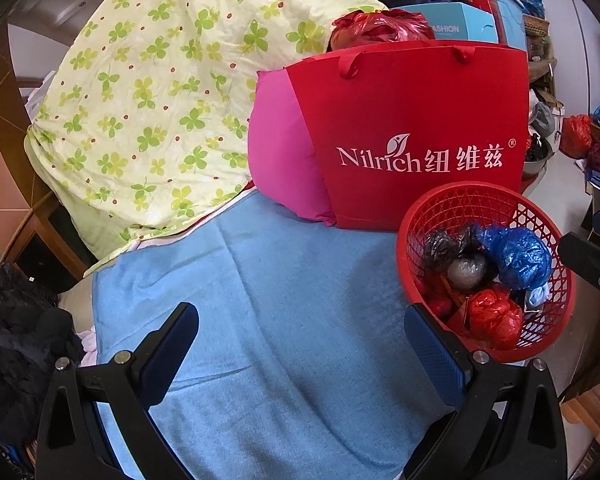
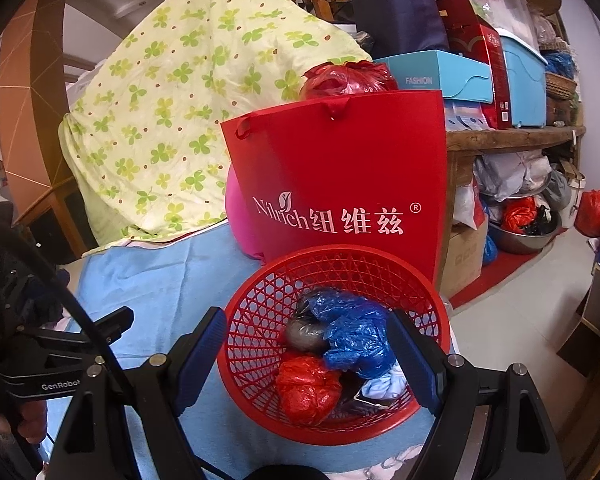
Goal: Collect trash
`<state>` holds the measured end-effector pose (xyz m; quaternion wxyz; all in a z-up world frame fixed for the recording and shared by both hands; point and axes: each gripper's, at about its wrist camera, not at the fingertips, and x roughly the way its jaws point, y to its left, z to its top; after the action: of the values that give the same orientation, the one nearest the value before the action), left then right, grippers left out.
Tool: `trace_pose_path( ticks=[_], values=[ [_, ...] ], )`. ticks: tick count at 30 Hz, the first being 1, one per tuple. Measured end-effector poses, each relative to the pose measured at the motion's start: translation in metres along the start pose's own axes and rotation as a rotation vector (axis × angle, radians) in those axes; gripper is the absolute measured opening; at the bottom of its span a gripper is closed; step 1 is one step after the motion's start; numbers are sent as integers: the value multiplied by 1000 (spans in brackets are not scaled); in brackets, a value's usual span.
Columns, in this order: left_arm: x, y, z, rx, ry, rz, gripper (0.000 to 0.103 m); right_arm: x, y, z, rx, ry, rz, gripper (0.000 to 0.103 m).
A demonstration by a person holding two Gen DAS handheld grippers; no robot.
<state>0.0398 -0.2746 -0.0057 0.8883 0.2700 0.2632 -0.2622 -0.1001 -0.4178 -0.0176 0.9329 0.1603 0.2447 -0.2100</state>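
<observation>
A red mesh basket (image 1: pixel 452 204) (image 2: pixel 284 276) stands on the blue sheet (image 1: pixel 284 280) in front of a red paper bag. In it lie a crumpled blue plastic bag (image 1: pixel 516 256) (image 2: pixel 356 336), a red plastic bag (image 1: pixel 496 320) (image 2: pixel 308 388), a black bag (image 1: pixel 444 244), a grey wrapped ball (image 1: pixel 466 272) (image 2: pixel 304 334) and a white scrap (image 2: pixel 384 388). My left gripper (image 1: pixel 300 310) is open over bare sheet, left of the basket. My right gripper (image 2: pixel 307 315) is open above the basket, its fingers astride the trash without touching it.
The red Nilrich paper bag (image 2: pixel 340 176) leans on a pink pillow (image 1: pixel 280 148), with a green clover quilt (image 1: pixel 160 100) behind. Boxes and a wooden shelf (image 2: pixel 512 136) fill the right. On the floor sit a metal bowl (image 2: pixel 520 240) and more plastic bags.
</observation>
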Motion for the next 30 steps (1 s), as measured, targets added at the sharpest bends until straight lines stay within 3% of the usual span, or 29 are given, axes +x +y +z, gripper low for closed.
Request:
trace_pose_path(
  ticks=[13, 30],
  values=[
    [0, 4, 1, -18, -2, -9, 102, 3, 5, -2, 4, 16, -3, 84],
    [-29, -1, 1, -15, -46, -1, 102, -24, 2, 1, 13, -29, -3, 84]
  ],
)
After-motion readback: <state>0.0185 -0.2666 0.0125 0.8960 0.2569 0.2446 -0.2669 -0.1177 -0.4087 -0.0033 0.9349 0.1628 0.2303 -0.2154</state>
